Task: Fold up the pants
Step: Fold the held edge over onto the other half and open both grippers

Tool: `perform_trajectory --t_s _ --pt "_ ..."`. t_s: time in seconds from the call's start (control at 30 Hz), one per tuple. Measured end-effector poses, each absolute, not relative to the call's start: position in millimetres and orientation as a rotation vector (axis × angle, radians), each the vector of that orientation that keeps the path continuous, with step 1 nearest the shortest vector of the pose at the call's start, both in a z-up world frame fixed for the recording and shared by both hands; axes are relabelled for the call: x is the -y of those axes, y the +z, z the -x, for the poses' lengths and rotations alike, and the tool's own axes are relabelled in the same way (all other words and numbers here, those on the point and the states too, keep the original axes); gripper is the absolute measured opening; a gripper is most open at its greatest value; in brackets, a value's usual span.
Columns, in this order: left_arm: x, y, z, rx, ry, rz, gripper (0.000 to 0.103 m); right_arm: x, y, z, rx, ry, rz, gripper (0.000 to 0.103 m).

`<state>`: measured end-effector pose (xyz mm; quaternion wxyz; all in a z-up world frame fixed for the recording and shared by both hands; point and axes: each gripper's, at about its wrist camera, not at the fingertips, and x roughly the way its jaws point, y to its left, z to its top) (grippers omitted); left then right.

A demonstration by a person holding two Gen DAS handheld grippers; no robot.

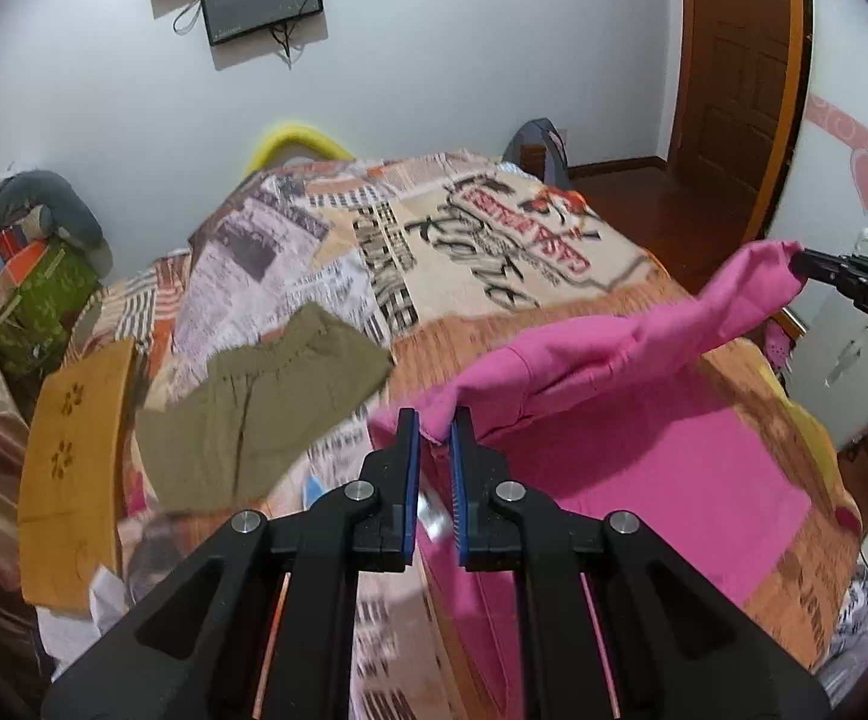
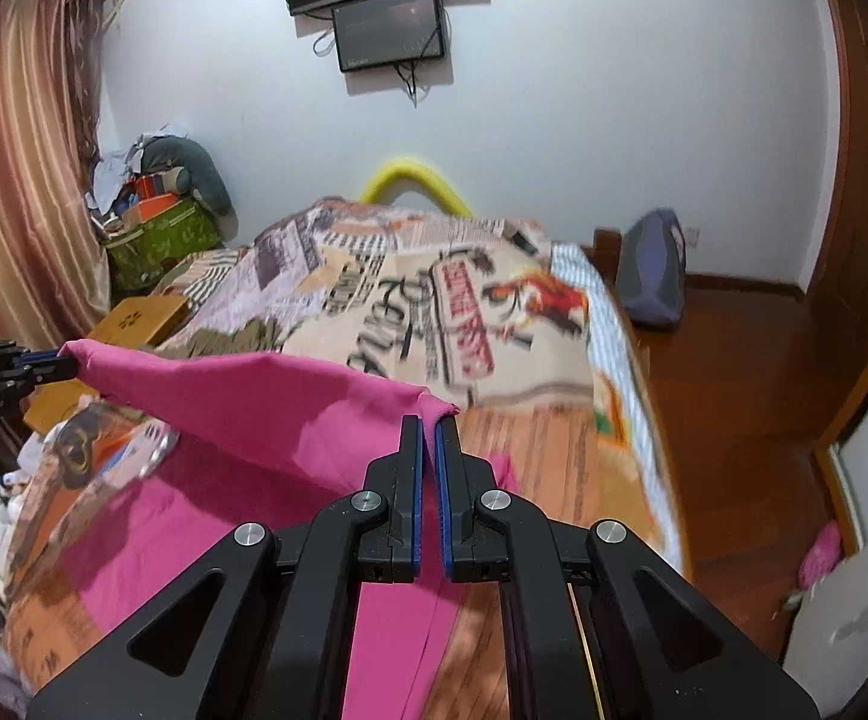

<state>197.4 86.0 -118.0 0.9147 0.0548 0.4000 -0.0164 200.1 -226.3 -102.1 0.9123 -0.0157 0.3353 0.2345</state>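
Observation:
Bright pink pants (image 1: 643, 420) lie partly on the printed bedspread (image 1: 493, 276) and are lifted along one edge. My left gripper (image 1: 434, 420) is shut on one corner of that edge, the cloth pinched between its blue pads. My right gripper (image 2: 432, 423) is shut on the other corner of the pink pants (image 2: 266, 402). The raised edge stretches taut between the two grippers. In the left wrist view the right gripper (image 1: 799, 264) shows at the far right, holding the cloth. In the right wrist view the left gripper (image 2: 71, 365) shows at the far left.
Olive-green shorts (image 1: 266, 408) lie on the bed left of the pink pants. A wooden board (image 1: 74, 468) rests at the bed's left edge. A green box (image 2: 158, 240) with clutter stands by the curtain. A grey bag (image 2: 652, 276) sits on the wooden floor at right.

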Motion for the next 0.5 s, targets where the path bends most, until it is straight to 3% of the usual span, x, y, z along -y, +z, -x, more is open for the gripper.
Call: perform_trajectory --t_s 0.5 --pt "-83 -216 -120 -1.022 -0.033 -0.072 0.009 234 -181 -133 -0.883 0.485 0.065 0.004"
